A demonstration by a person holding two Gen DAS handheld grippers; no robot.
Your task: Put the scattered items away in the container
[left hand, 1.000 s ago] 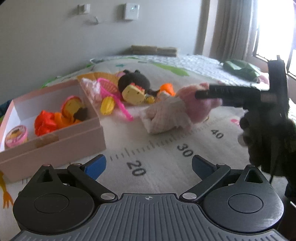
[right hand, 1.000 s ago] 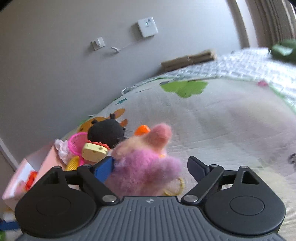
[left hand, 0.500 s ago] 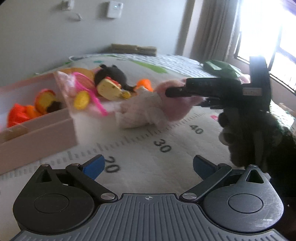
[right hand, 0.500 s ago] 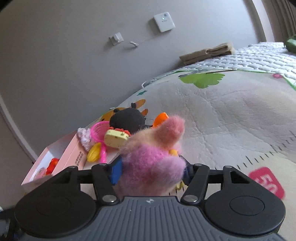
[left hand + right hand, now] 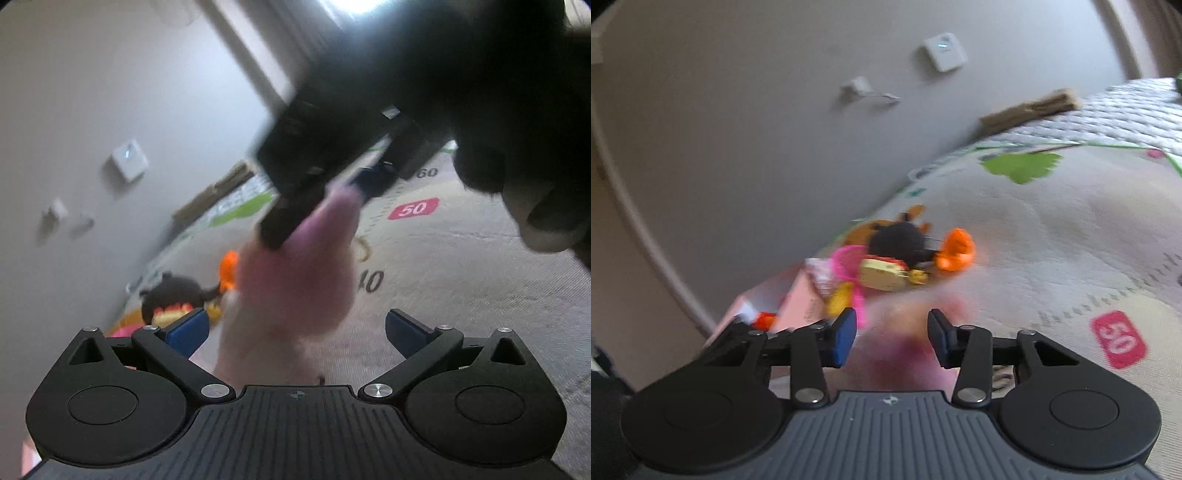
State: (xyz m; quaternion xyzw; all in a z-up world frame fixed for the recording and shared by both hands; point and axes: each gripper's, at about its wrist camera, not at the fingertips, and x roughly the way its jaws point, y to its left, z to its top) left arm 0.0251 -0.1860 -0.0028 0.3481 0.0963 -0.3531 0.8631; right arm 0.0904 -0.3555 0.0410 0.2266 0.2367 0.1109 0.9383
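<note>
Your right gripper (image 5: pixel 892 338) is closing on the fluffy pink plush toy (image 5: pixel 295 284).
Your left gripper (image 5: pixel 295 332) stands wide; beyond, black plush (image 5: pixel 897 242), orange plastic toy (image 5: pixel 956 249), pink cardboard box (image 5: pixel 798 302).

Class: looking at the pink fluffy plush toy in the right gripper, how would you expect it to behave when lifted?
The pink plush toy looks fuzzy and soft, so it probably squashes as the right gripper's jaws close on it. Its body hangs below them, so it's likely floppy and light.

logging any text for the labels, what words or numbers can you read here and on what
"50": white digits in a red badge on the beige quilted play mat, also in the right wrist view.
"40": dark digits by the mat's printed ruler scale.
"60": dark digits farther along the scale.
Print on the pink cardboard box's side: too blurred to read.
</note>
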